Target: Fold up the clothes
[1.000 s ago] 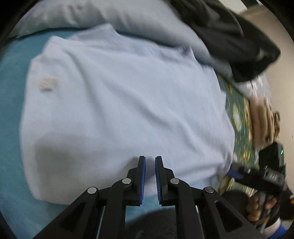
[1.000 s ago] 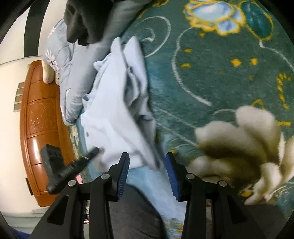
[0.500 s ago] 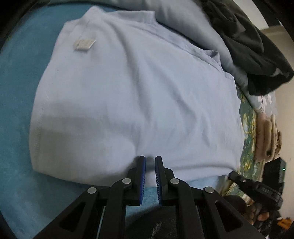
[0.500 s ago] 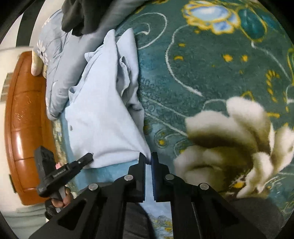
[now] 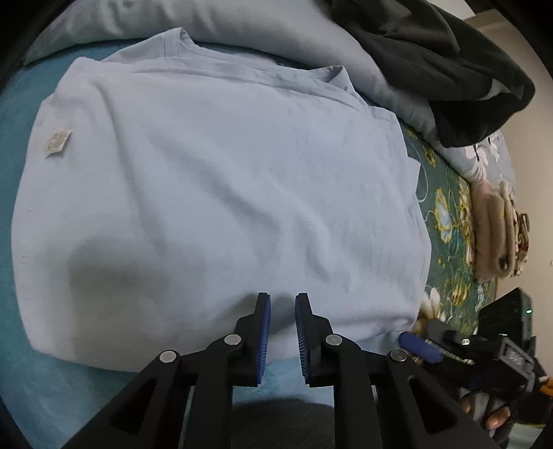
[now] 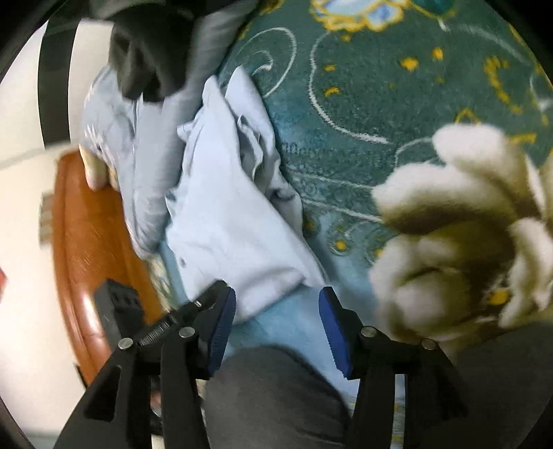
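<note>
Left wrist view is showing the folded pale blue shirt (image 5: 221,193) lying flat on the teal bedspread (image 5: 20,103), with the left gripper (image 5: 282,304) hovering at the shirt's six-o'clock hem, jaws opening narrowly with nothing clamped between them. Right gripper (image 6: 277,304) is opening too, its pads apart and gripping nothing, the shirt's corner sitting toward eleven o'clock.

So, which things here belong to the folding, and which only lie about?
For the folding:
- pale blue cotton T-shirt
- left tongs, opening, empty
- right tongs, opening, empty

Lying about:
- black garment
- grey pillow
- beige folded cloth
</note>
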